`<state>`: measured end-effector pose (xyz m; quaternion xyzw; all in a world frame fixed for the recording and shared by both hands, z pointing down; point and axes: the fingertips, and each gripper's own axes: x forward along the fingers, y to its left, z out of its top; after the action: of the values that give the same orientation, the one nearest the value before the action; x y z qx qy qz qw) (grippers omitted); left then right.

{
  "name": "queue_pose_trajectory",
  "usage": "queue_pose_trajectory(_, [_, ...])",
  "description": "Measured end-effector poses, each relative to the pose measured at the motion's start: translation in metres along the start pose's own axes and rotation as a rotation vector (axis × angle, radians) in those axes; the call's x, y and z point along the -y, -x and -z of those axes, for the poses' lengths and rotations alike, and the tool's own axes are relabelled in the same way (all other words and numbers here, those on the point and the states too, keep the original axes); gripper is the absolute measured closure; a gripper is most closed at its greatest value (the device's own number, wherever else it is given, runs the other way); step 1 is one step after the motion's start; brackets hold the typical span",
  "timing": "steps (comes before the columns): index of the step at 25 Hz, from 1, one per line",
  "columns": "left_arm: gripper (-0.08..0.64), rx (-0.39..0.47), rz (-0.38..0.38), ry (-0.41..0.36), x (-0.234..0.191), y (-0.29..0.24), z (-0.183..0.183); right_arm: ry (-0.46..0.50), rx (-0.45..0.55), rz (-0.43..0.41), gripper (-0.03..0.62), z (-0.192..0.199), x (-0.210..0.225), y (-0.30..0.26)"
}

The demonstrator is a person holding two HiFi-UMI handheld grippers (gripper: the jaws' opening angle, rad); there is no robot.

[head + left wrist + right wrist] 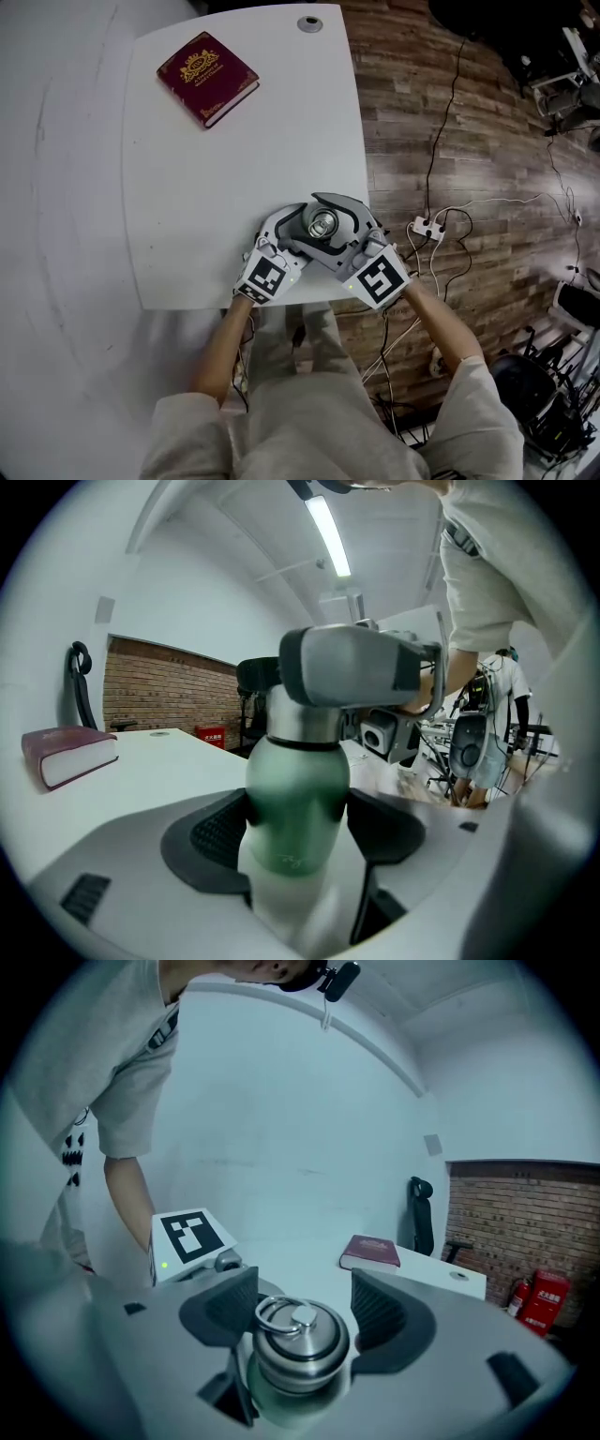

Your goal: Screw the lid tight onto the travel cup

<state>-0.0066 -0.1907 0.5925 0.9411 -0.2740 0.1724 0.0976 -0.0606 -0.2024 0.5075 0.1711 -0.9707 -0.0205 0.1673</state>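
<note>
L gripper (pixel 298 832), at near right corner of white counter (pixel 234 169): fingers (pixel 214 834) clenched on green body of travel cup (pixel 298 761), cup upright. Centre: steel lid (pixel 298 1342) w/ ring sits on cup's neck. R gripper (pixel 305 1309): fingers (pixel 386 1309) released, standing close either side of lid, not pressing it.

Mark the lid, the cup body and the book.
lid (pixel 307 1344): right gripper view, steel side below the ring.
cup body (pixel 298 799): left gripper view, green wall between the jaws.
book (pixel 206 77): head view, middle of red cover.
</note>
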Motion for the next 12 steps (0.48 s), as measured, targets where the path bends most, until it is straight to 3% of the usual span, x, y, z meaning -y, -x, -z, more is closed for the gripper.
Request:
queue_pose_trajectory(6, [0.241, 0.0, 0.0, -0.001, 0.0006, -0.0002, -0.001, 0.029, -0.028, -0.127, 0.302, 0.0029, -0.0068, -0.0026])
queue_pose_trajectory(12, [0.241, -0.005, 0.006, -0.004, -0.0006, 0.0001, -0.0008, 0.037, -0.036, -0.188, 0.334, 0.0022, -0.007, -0.0046])
